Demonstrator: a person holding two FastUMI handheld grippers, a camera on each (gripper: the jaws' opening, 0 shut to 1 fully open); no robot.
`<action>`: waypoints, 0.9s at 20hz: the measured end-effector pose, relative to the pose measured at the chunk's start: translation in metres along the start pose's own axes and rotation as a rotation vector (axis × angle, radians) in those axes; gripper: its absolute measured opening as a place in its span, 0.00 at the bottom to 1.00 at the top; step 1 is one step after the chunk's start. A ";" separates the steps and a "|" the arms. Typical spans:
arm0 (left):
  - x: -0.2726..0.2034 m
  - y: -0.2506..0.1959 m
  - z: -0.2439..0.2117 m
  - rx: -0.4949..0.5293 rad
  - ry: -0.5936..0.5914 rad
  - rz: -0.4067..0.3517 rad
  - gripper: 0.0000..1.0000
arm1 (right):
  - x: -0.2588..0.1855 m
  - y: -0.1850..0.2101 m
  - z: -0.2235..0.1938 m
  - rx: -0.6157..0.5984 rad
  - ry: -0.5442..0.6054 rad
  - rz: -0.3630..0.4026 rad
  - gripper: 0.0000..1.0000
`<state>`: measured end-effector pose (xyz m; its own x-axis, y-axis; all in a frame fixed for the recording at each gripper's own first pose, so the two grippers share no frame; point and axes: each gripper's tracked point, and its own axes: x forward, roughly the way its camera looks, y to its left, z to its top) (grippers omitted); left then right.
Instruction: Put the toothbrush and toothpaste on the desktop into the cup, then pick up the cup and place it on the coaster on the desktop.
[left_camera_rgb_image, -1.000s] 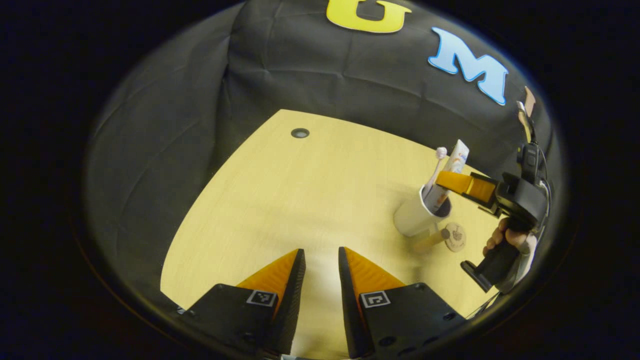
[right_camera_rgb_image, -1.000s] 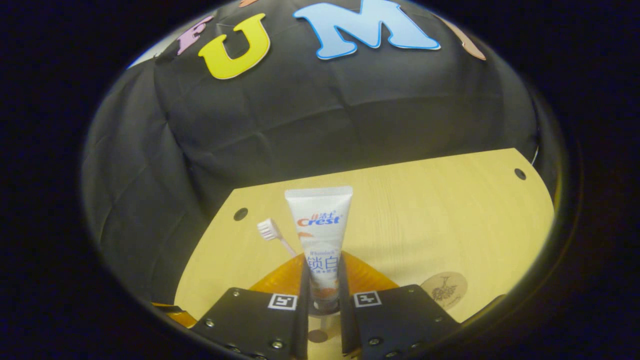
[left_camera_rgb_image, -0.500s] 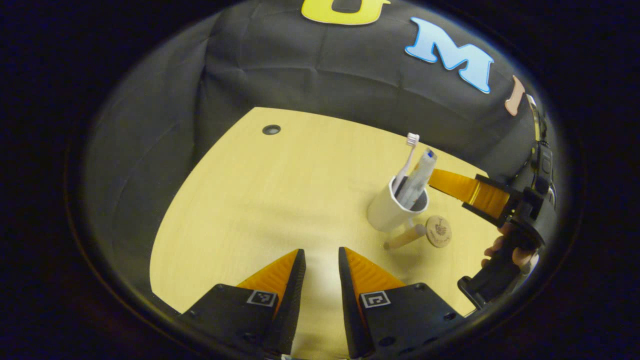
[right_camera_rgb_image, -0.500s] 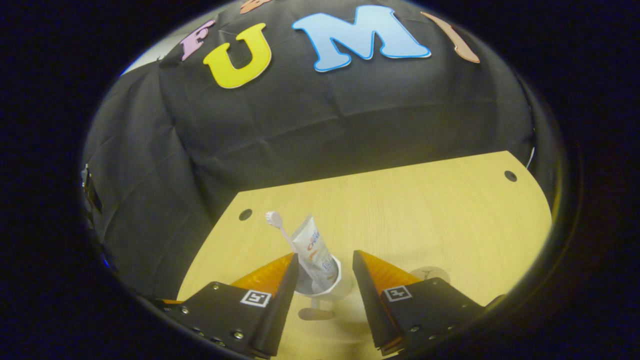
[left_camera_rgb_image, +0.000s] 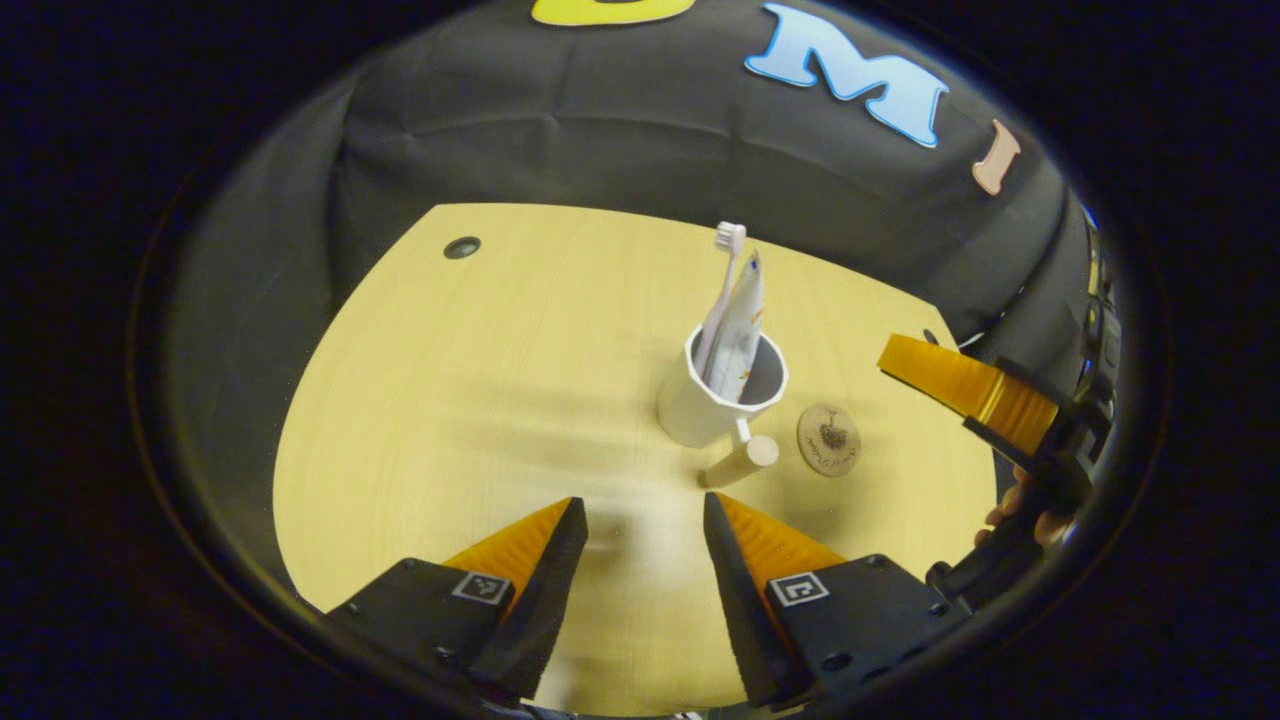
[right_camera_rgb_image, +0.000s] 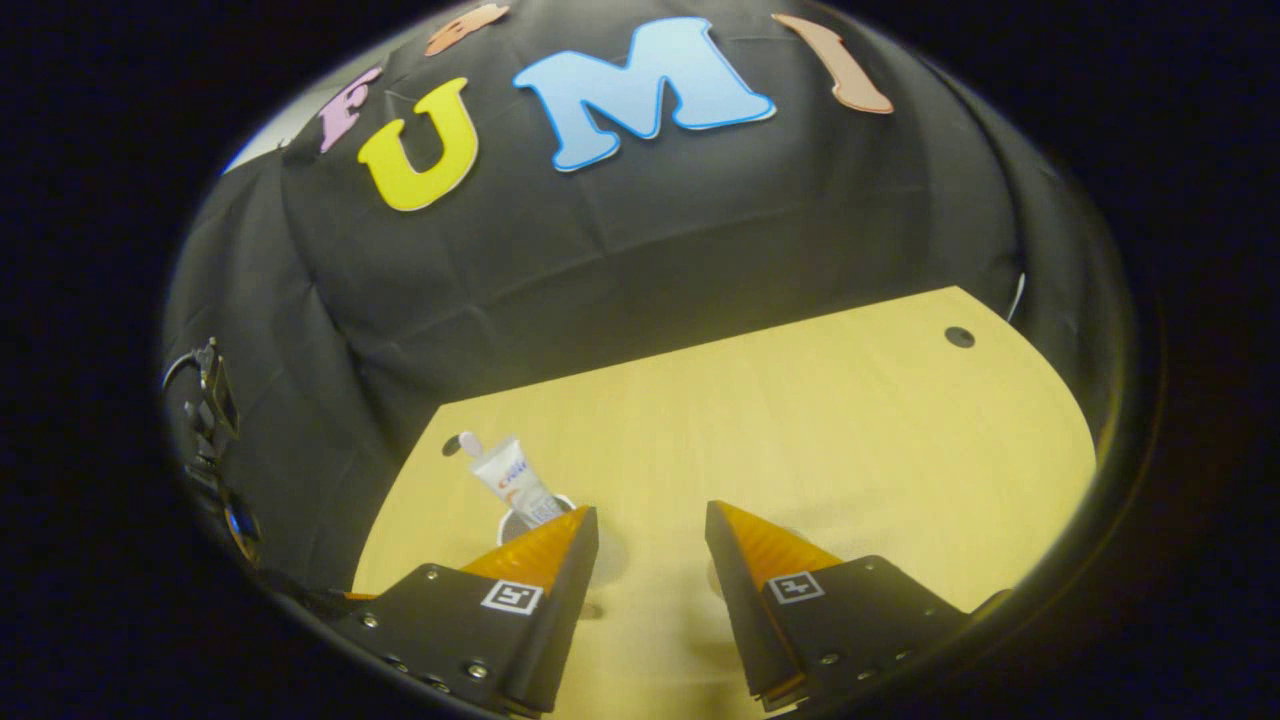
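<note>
Cup (left_camera_rgb_image: 722, 392) stands mid-bench, brush (left_camera_rgb_image: 722, 290) and paste (left_camera_rgb_image: 740, 325) inside, coaster (left_camera_rgb_image: 829, 439) just beside. Likely rigid, light, top-heavy; take it by the wooden handle (left_camera_rgb_image: 740, 462). Left hand-held gripper (left_camera_rgb_image: 640, 535) and right hand-held gripper (right_camera_rgb_image: 650, 540) both released, empty.

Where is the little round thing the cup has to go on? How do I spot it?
Look at the yellow wooden desk in the left gripper view and find the white cup holding a toothbrush and toothpaste. Just to the cup's right lies the coaster. It is the one flat, round, brown disc with a small dark drawing on it.
</note>
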<state>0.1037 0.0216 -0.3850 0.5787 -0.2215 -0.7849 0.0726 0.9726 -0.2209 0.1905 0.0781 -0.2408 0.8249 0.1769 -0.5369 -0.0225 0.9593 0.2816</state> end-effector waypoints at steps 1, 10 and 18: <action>0.002 -0.007 -0.001 0.010 0.011 -0.011 0.79 | -0.003 -0.011 -0.002 0.012 0.002 -0.015 0.67; 0.024 -0.048 0.002 0.069 0.093 -0.060 0.79 | -0.032 -0.083 -0.022 0.130 0.007 -0.126 0.67; 0.066 -0.055 0.010 0.105 0.137 0.001 0.79 | -0.052 -0.127 -0.022 0.183 -0.003 -0.197 0.67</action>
<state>0.1462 -0.0458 -0.4192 0.4629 -0.2211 -0.8584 0.1610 0.9733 -0.1638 0.1385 -0.0485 -0.2664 0.8048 -0.0103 -0.5935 0.2413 0.9192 0.3112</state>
